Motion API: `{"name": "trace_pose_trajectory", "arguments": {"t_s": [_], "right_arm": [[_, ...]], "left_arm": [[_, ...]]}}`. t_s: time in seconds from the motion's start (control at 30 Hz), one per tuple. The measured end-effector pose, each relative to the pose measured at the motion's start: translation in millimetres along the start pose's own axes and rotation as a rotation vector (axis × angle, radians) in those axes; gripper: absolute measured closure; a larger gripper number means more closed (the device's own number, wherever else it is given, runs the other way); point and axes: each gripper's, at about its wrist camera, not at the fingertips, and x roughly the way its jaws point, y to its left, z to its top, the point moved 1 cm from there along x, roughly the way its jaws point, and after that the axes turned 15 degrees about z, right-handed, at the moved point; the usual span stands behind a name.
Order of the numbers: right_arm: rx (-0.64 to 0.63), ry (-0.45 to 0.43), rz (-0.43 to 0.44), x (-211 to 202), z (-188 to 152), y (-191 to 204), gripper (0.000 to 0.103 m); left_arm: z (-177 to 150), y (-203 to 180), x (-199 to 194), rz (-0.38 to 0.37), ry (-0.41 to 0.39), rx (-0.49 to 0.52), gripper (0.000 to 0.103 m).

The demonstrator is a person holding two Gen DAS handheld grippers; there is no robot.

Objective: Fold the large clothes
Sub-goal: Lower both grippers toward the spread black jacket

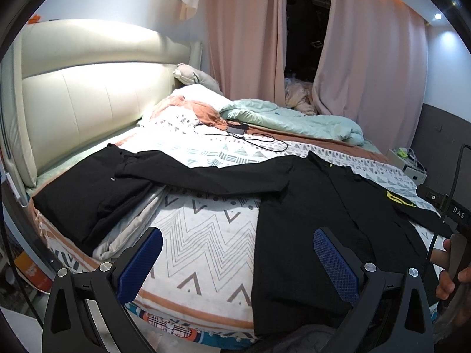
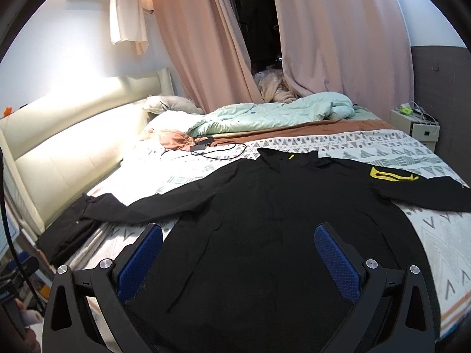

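Large black long-sleeved shirt w/ yellow logo (image 2: 265, 220) spread flat on patterned bedsheet (image 1: 206, 235), sleeves out; unfolded yet; L gripper (image 1: 238, 261) & R gripper (image 2: 238, 261) wide, empty; folded black garment (image 1: 88, 194) at L edge, maybe done.

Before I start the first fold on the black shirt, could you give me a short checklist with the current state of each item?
1. Black shirt spread flat on the bed, both sleeves out: ok.
2. Left gripper open and empty: ok.
3. Right gripper open and empty, above the shirt's hem: ok.
4. Left sleeve free: not ok, its end lies over the folded black garment.
5. Charger cable off the shirt: ok, it lies beyond the collar.
6. Hem edge nearest you free of wrinkles: cannot tell, the grippers hide it.
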Motion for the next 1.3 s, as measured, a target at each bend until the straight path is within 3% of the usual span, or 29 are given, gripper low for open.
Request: {"name": "trace_pose_trajectory", "arguments": {"t_s": [0.23,0.47,0.83,1.0,1.1,1.23,1.3], "right_arm": [[0.047,0.022,0.036,56,20,-9,0.000],[0.116,0.048,0.069,122,34,-23,0.000],[0.149,0.116,0.108,206,50,-42,0.000],[0.118,0.173,0.105,238,51,-49,0.011],[0.121,0.199,0.112,251,49,-54,0.019],[0.133,0.224,0.127,267,47,-60,0.027],[0.139,0.241,0.145,277,46,-62,0.036]], "left_arm": [[23,9,39,0.035,0.023,-0.032,0.000],[40,38,86,0.117,0.063,-0.070,0.001],[72,99,152,0.181,0.153,-0.216,0.018],[83,115,193,0.142,0.224,-0.299,0.020],[87,129,219,0.139,0.274,-0.356,0.033],[89,142,249,0.160,0.344,-0.394,0.035],[88,142,262,0.159,0.369,-0.398,0.035]]}}
